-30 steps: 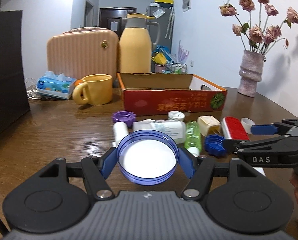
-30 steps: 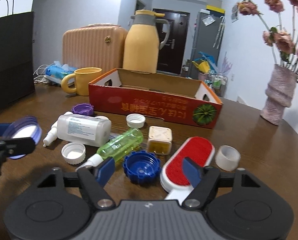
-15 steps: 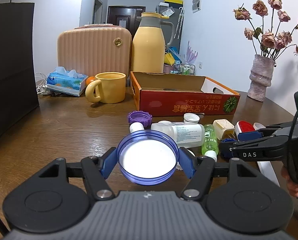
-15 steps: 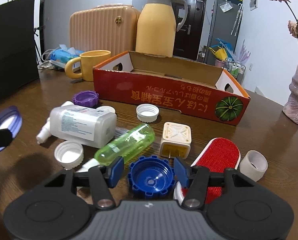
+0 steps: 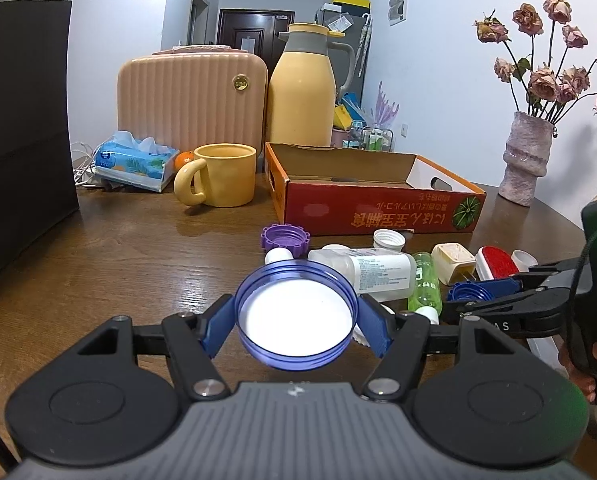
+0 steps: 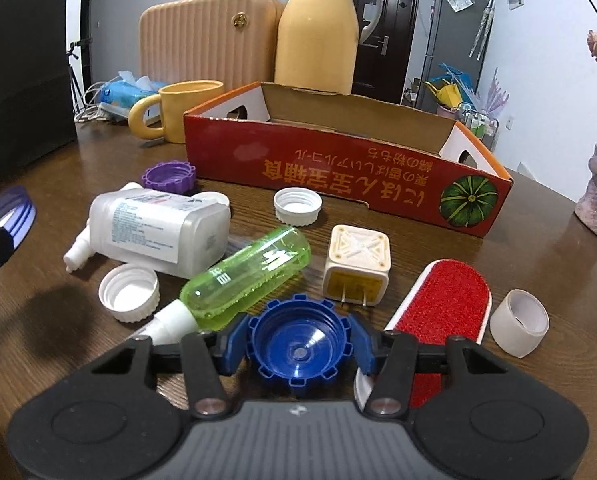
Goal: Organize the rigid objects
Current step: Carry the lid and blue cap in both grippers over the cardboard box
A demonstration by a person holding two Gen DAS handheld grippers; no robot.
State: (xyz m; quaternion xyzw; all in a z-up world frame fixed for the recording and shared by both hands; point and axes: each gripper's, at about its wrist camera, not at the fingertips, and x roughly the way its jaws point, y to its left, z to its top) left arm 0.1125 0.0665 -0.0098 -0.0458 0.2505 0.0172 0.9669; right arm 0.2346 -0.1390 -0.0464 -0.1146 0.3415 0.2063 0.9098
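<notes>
Left gripper [image 5: 296,320] tilted slightly down, fingers [image 5: 217,326] clamping clear blue lid [image 5: 295,317]. Right gripper [image 6: 298,344] angled steeper toward surface [image 6: 538,264], fingers [image 6: 234,342] gripping blue cap [image 6: 298,346].

Left hand-held gripper [image 5: 295,322] clamps a translucent blue lid [image 5: 295,316].

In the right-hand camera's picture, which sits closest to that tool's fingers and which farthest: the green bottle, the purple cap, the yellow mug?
1. Green bottle: lying just ahead, slightly left of the right gripper.
2. Purple cap: farther back, left, near the box's corner.
3. Yellow mug: farthest, behind the cap.
</notes>
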